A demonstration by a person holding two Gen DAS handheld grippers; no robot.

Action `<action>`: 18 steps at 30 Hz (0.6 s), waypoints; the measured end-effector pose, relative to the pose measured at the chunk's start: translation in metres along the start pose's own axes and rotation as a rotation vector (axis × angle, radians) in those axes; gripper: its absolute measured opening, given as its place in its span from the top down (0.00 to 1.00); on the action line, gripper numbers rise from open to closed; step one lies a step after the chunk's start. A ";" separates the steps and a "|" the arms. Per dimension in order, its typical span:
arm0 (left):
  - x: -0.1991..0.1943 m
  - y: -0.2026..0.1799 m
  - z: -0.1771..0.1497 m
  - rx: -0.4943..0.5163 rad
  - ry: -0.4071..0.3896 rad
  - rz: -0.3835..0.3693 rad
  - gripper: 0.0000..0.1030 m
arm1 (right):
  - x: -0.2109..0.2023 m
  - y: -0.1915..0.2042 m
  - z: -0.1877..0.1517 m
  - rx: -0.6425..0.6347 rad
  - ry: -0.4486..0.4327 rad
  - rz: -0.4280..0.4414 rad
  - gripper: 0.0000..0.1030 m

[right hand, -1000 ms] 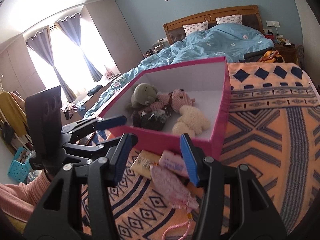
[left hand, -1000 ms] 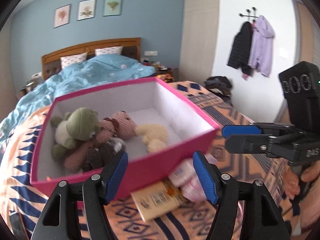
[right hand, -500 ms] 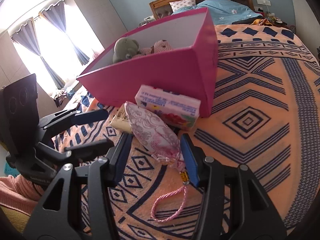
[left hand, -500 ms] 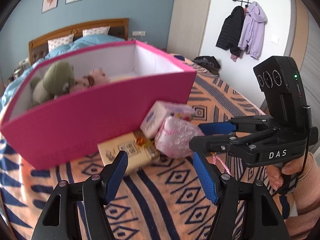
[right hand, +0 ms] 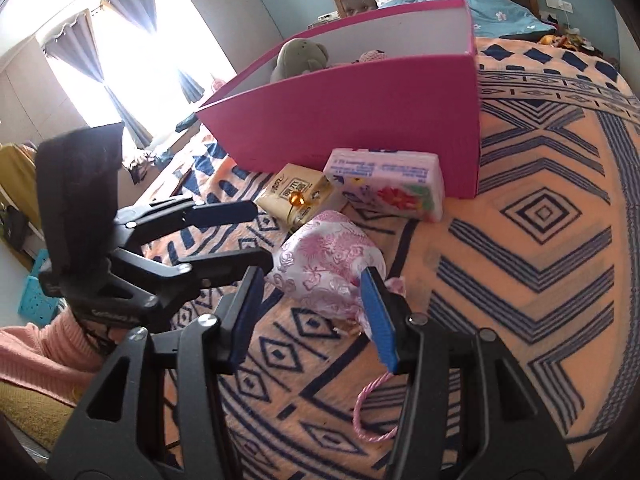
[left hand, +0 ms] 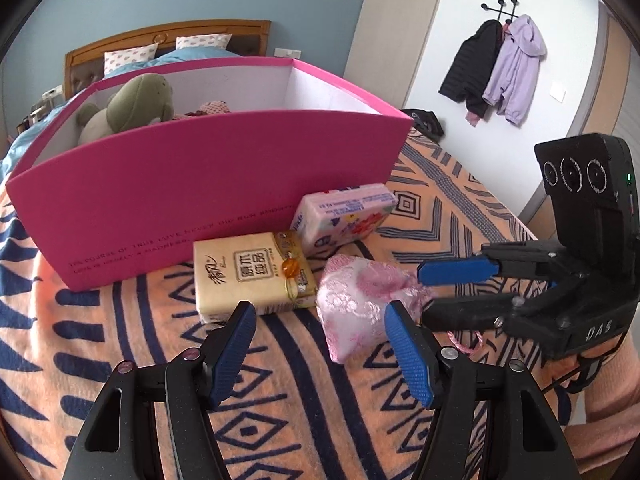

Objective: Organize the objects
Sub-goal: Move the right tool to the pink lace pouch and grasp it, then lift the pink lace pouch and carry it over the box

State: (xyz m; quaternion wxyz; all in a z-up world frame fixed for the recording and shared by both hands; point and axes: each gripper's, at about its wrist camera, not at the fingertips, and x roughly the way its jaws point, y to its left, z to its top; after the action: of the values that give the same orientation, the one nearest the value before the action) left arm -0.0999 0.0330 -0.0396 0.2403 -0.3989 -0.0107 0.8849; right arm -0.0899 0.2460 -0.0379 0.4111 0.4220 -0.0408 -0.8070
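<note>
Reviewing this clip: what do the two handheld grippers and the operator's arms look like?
Both the left gripper and the right gripper are matte black plastic frames with silver screws and blue ribbed finger pads. The right one's body carries three round lenses, a green light and white "DAS" lettering, with a thin black cable beneath. The operator's sleeves are pink knit.

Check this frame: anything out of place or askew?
Three items lie outside the pink box: a beige tissue pack, a floral tissue pack leaning against it, and a pink pouch.

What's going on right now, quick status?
Both grippers open, left, right. Right fingers straddle pink pouch, not gripped. Tissue packs lie beside pink box. Nothing blocking.
</note>
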 end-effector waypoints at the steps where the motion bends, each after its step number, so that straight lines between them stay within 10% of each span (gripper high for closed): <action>1: 0.002 -0.002 -0.001 0.007 0.006 -0.008 0.35 | -0.002 -0.001 -0.001 0.009 -0.008 -0.003 0.48; 18: 0.028 -0.009 -0.009 -0.050 0.116 -0.121 0.46 | 0.033 -0.021 0.020 0.007 0.066 0.003 0.48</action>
State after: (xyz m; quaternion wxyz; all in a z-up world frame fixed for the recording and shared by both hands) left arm -0.1054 0.0516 -0.0630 0.2836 -0.4540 -0.0430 0.8436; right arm -0.1272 0.2311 -0.0554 0.4119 0.4497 -0.0310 -0.7919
